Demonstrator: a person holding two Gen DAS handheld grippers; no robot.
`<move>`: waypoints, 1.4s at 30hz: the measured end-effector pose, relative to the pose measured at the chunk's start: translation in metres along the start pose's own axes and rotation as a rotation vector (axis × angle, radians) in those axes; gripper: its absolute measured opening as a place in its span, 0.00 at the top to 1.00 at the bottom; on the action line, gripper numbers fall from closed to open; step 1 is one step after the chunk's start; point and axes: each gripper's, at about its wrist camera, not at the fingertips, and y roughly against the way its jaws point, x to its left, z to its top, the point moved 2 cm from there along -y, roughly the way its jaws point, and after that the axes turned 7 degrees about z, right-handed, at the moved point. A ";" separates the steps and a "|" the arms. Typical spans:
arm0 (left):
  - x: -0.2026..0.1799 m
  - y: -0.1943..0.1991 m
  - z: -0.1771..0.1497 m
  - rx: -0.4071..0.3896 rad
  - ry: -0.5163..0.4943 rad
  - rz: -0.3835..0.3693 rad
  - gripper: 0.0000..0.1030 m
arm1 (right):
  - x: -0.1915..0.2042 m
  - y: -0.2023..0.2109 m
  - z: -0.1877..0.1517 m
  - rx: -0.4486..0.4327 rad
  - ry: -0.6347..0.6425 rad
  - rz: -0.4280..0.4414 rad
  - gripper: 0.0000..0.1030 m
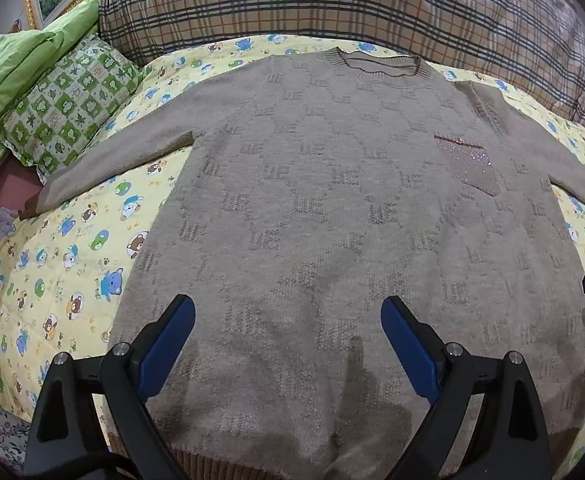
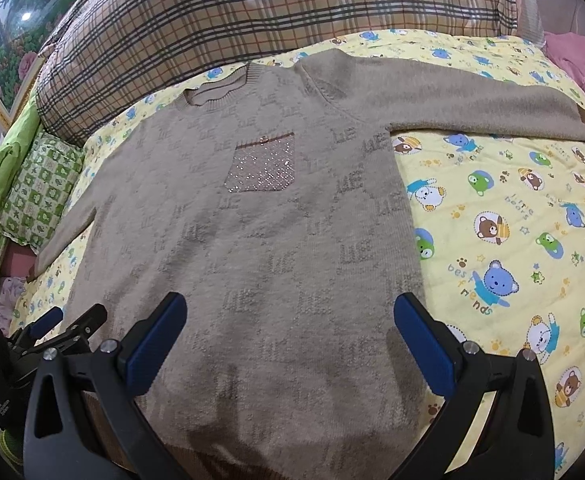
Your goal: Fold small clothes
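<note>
A beige knit sweater (image 1: 332,200) with a sparkly chest pocket (image 1: 468,164) lies flat, front up, on a yellow bear-print sheet (image 1: 52,280), sleeves spread to both sides. My left gripper (image 1: 288,312) is open and empty above the sweater's lower left part, near the hem. In the right wrist view the sweater (image 2: 252,220) and its pocket (image 2: 262,168) show again. My right gripper (image 2: 292,308) is open and empty above the lower right part. The left gripper (image 2: 64,320) shows at that view's left edge. The right sleeve (image 2: 472,96) stretches far right.
A plaid quilt (image 1: 312,4) is bunched behind the collar. A green checked pillow (image 1: 68,104) and green bedding (image 1: 16,64) lie at the left. Pink cloth (image 2: 580,64) lies at the far right. Bare yellow sheet (image 2: 512,240) lies right of the sweater.
</note>
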 end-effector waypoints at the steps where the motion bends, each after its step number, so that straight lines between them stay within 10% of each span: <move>1: 0.000 0.000 0.000 0.001 -0.002 0.000 0.08 | 0.000 -0.001 0.000 0.001 -0.001 0.001 0.00; 16: -0.019 -0.003 0.013 0.009 -0.022 -0.054 0.08 | -0.028 0.003 0.007 -0.009 -0.092 0.087 0.00; 42: -0.086 -0.070 0.085 0.077 -0.074 -0.129 0.08 | -0.385 0.105 0.112 -0.419 -0.722 -0.195 0.22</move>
